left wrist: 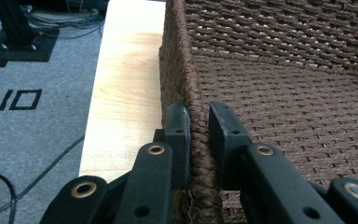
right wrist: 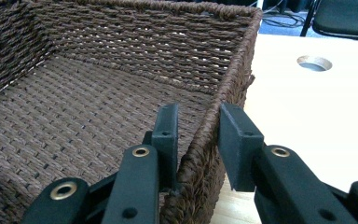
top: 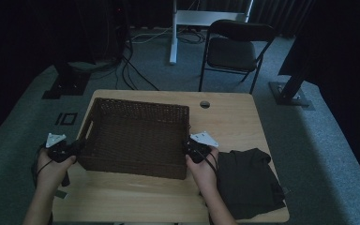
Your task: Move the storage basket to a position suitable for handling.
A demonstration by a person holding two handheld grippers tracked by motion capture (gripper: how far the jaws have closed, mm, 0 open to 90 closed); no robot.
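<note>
Basket, a wide, shallow, rectangular tray of dark brown woven cord, sits on the pale wooden table, filling the left and middle of the top with its left wall close to the table's left edge. Its weave runs in tight horizontal rows across the floor and walls, and the rim is a thicker braided band; a handle opening shows in the left wall in the high view. The left gripper stands at the basket's left wall near the front corner, and in the left gripper view its jaws are pinched on the braided rim, one jaw outside the wall and one inside. The right gripper stands at the basket's right wall, also near the front, and its jaws clamp that rim the same way, one inside and one over the table. A dark folded cloth lies on the table just right of the basket, beside the person's right hand. A round hole in the table lies behind the basket's right rear corner.
</note>
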